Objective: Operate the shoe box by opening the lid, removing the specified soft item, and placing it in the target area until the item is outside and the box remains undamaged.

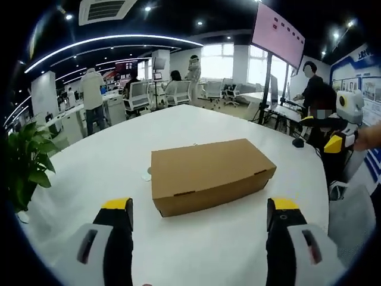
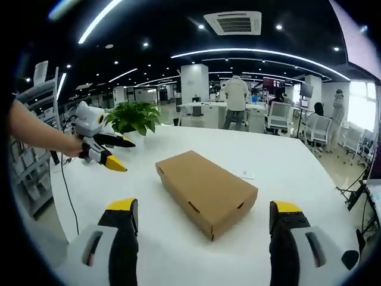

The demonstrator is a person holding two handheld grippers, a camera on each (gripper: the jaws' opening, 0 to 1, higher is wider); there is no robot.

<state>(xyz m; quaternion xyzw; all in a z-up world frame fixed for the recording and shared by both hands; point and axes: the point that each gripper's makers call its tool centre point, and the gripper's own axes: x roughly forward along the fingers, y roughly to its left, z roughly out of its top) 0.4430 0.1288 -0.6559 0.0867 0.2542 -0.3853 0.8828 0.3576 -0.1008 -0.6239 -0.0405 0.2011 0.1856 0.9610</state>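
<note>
Closed brown cardboard shoe box (image 1: 209, 174) lay flat near the middle of the white table (image 1: 196, 250), lid down. Left gripper (image 1: 200, 210) and right gripper (image 2: 202, 211) hovered short of the box, jaws spread wide and holding nothing. A potted plant (image 2: 134, 116) stood at the table's edge.
</note>
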